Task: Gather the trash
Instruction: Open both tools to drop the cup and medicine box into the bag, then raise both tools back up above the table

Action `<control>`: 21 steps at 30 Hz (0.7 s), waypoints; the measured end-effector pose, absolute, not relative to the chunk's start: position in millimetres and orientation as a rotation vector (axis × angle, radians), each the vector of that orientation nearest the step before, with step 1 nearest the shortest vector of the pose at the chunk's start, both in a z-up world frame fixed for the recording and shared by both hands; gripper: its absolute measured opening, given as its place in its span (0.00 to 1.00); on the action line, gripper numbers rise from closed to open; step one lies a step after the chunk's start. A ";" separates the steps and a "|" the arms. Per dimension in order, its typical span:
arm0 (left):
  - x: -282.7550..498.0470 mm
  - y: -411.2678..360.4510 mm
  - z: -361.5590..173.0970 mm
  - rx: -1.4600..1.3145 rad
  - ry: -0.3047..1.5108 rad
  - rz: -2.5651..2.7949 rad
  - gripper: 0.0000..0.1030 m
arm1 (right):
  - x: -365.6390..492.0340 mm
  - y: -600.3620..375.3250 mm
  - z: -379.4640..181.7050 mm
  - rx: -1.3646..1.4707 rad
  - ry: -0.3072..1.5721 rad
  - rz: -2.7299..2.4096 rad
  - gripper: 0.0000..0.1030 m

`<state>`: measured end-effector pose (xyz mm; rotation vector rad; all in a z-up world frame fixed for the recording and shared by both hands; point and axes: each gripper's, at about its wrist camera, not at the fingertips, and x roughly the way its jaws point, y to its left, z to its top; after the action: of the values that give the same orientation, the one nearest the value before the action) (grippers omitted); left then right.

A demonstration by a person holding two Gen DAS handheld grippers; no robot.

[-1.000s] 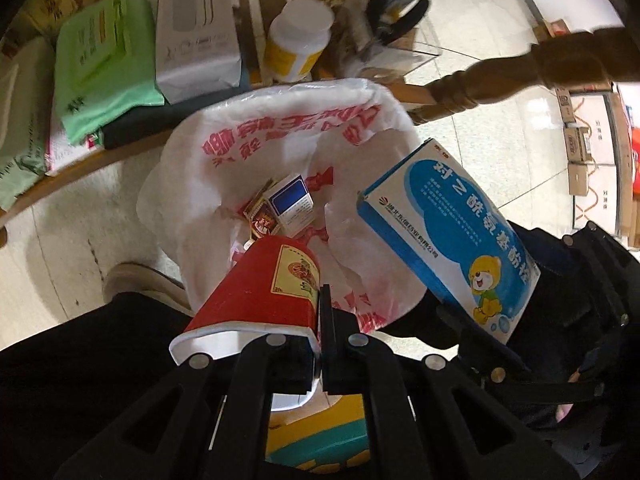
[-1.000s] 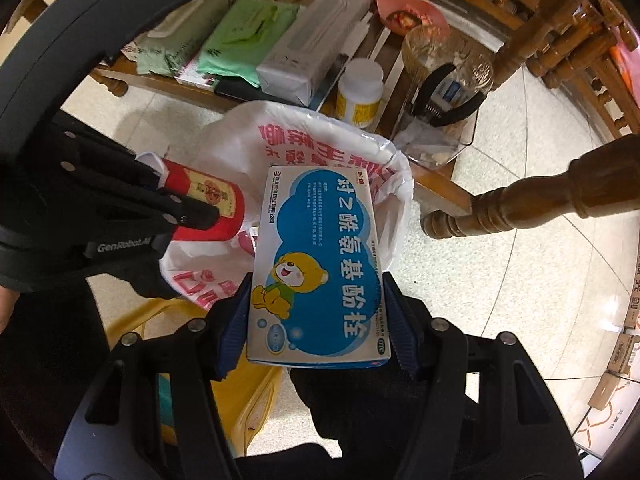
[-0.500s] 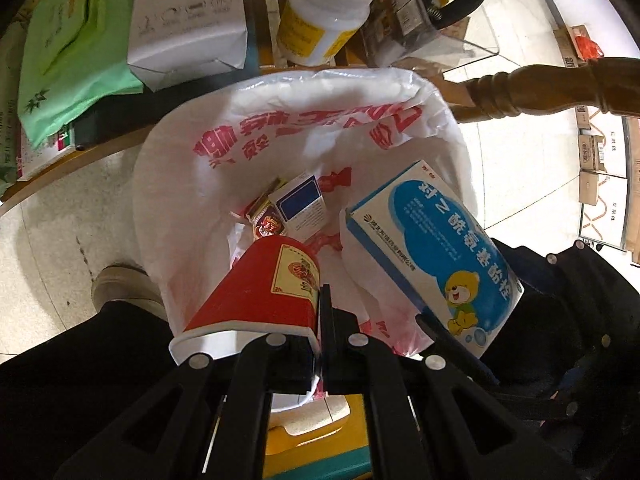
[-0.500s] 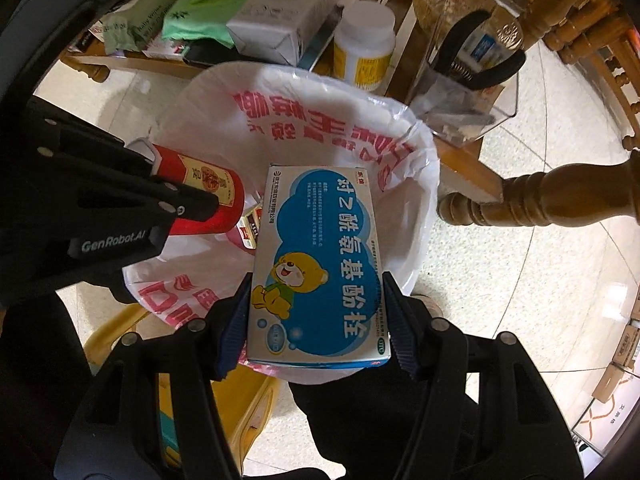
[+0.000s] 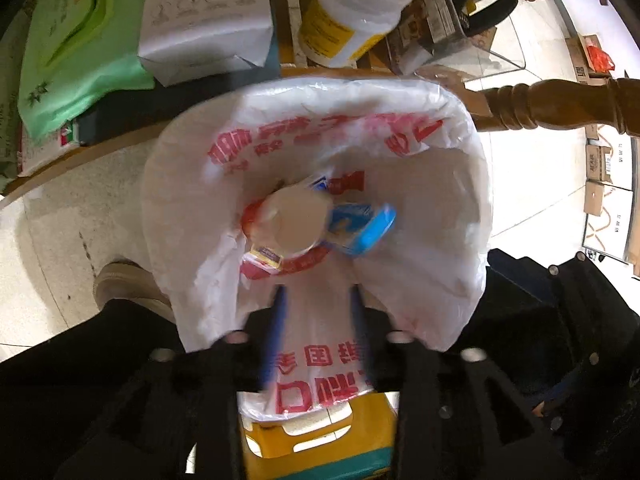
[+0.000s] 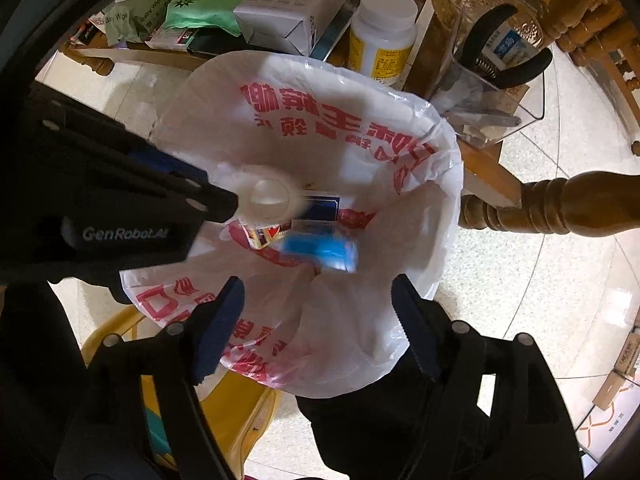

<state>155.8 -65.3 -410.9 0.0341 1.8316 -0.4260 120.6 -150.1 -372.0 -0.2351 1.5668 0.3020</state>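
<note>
A white plastic bag with red print (image 5: 304, 144) (image 6: 320, 120) hangs open below both grippers. Inside it a red paper cup (image 5: 292, 224) (image 6: 268, 200) lies blurred, its white inside facing up. A blue medicine box (image 5: 360, 228) (image 6: 320, 248) lies blurred beside it, with small cartons underneath. My left gripper (image 5: 316, 312) is open and empty above the bag's near edge; it also shows in the right wrist view (image 6: 216, 204). My right gripper (image 6: 316, 308) is open and empty above the bag.
A low wooden table (image 5: 120, 148) behind the bag holds a green wipes pack (image 5: 76, 40), a white box (image 5: 204, 20), a white pill bottle (image 5: 352, 12) and a clear container (image 6: 492, 92). A turned wooden leg (image 6: 560, 208) lies right. A yellow stool (image 5: 320, 440) stands below.
Both grippers have opened. The red cup has left the left gripper and the blue box the right one; both have dropped into the bag.
</note>
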 end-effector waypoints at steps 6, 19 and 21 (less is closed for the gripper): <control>157.0 -70.5 -401.0 0.061 1.795 -0.447 0.48 | 121.3 -154.9 -368.7 -0.217 1.564 0.296 0.72; 120.3 -57.7 -349.8 0.226 1.674 -0.391 0.74 | 83.3 -154.7 -311.4 -0.203 1.494 0.375 0.78; 102.9 -55.6 -322.7 0.285 1.632 -0.413 0.75 | 65.3 -150.4 -283.9 -0.204 1.463 0.447 0.80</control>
<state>102.9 -55.6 -322.7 0.2852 1.6317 -0.4130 65.3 -150.4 -283.9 -0.2043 1.4629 0.4465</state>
